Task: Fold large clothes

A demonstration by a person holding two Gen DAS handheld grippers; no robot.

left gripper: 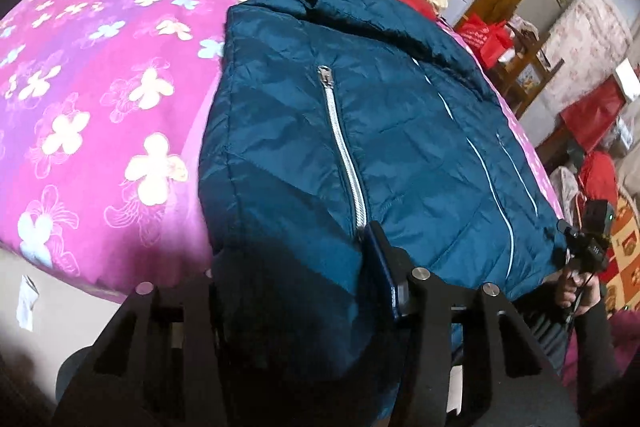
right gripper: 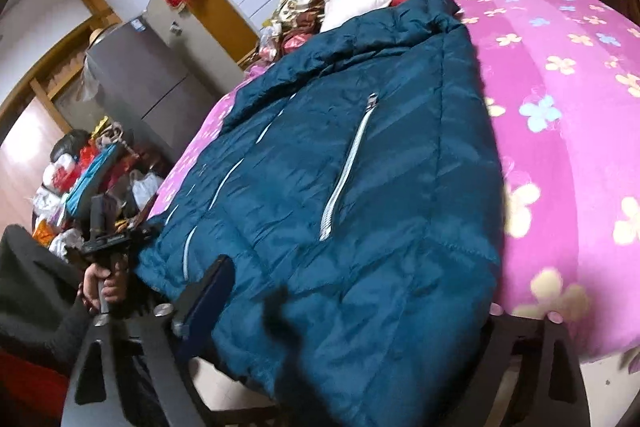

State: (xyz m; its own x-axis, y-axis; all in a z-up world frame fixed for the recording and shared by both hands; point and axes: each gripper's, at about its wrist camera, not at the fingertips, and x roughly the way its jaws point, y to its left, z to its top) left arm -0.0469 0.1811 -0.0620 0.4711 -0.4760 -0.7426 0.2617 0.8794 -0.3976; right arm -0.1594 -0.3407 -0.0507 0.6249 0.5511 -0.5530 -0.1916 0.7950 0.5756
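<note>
I have a teal quilted jacket (left gripper: 360,115) lying flat on the bed, over a pink flowered cover (left gripper: 100,75), its collar towards the pillows and its hem hanging over the near edge towards me. A silver pocket zip (left gripper: 344,147) runs down its front.

On the left wrist view, the left gripper (left gripper: 296,267) straddles the hem: its right finger (left gripper: 388,267) shows against the fabric, but the other finger is buried under dark, shadowed cloth, so I cannot tell whether the jaws are clamped on the jacket or merely around it.

On the right wrist view, the right gripper (right gripper: 352,291) has its jaws wide apart with the hem bulging up between them. Only its left finger (right gripper: 208,291) is clear; the opposite finger is lost at the edge of the cover, and I see no pressing on the cloth.

The lower hem itself is cut off below both frames. Each camera catches the other gripper's handle only small and blurred at the side, in a hand (right gripper: 106,287) with a dark sleeve.
</note>
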